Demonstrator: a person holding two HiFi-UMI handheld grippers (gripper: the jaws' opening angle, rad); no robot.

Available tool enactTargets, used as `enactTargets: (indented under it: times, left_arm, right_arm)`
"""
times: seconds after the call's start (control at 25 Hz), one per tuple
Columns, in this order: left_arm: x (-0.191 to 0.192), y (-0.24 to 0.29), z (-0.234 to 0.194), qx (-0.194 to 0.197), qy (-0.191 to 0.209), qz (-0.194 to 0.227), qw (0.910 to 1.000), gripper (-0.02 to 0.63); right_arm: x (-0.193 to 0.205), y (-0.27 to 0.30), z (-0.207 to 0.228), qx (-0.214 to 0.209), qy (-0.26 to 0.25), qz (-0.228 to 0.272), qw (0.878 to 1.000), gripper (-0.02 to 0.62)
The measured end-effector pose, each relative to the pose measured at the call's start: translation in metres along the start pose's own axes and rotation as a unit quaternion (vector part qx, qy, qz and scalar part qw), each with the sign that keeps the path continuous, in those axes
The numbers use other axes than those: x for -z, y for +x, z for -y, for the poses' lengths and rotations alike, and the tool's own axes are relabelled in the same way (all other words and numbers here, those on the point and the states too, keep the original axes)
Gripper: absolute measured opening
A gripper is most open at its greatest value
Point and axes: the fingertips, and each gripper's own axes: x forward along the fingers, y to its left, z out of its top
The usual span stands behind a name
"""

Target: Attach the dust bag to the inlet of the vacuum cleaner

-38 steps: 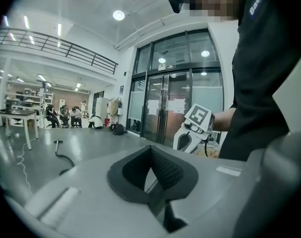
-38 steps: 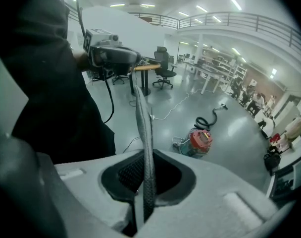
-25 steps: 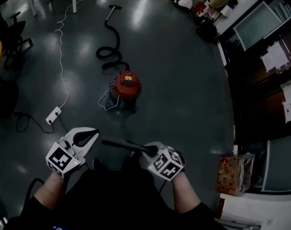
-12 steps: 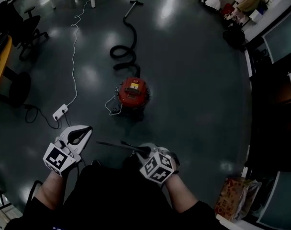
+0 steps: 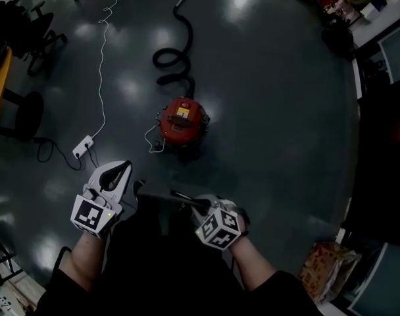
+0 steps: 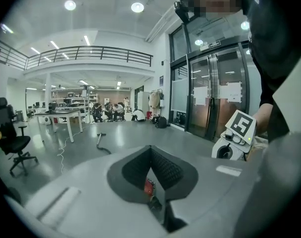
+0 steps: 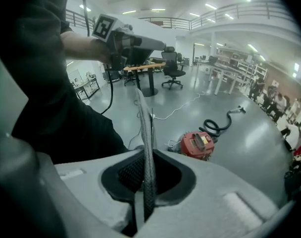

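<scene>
Standing on the dark glossy floor [image 5: 266, 110], the red vacuum cleaner [image 5: 182, 118] sits well ahead of both tools, lid up. Black hose [image 5: 172, 59] snakes away from its far side in loose coils. White cable [image 5: 100, 78] runs along the floor to a power strip [image 5: 83, 146], left of the vacuum.

Right tool [image 5: 199, 206]: jaws nearly together, pinched on the thin edge of the dust bag [image 5: 162, 197]. In the right gripper view the dark, net-textured strip of the bag [image 7: 144, 128] stands edge-on between the pads and rises past the jaw tips toward the left tool [image 7: 125, 38]. From the head view the same strip juts out level from the right tool toward the left one, ending just beside it. Dark mass below the strip, between the forearms, may be the bag's body or the person's clothing; too dim to separate.

Left tool [image 5: 123, 170]: jaws fully together, nothing between them. The left gripper view shows only a sliver of the red vacuum through the slot where the pads meet, and the right tool [image 6: 234, 135] close at the side. Left tool is not touching the bag as far as the head view shows.

Bag is held in the air near the person's body, well apart from the vacuum; not attached.
</scene>
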Motion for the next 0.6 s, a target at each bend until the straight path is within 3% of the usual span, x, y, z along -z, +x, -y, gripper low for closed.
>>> enactTargets:
  times: [0.32,0.44,0.6]
  left_arm:
    - [0.064,0.074,-0.057,0.007,-0.057,-0.015,0.9983,0.002]
    - [0.083,0.114,-0.071,0.046,-0.049,-0.017,0.9976,0.003]
    - [0.106,0.159,-0.069,0.131,-0.007,-0.02,0.9912,0.04]
  right_arm:
    - [0.002,0.043,0.007,-0.014,0.051,-0.02,0.998,0.026]
    - [0.003,0.066,0.015,-0.015,0.075,-0.028,0.997,0.026]
    - [0.008,0.097,0.026,-0.007,0.095,-0.038,0.995,0.026]
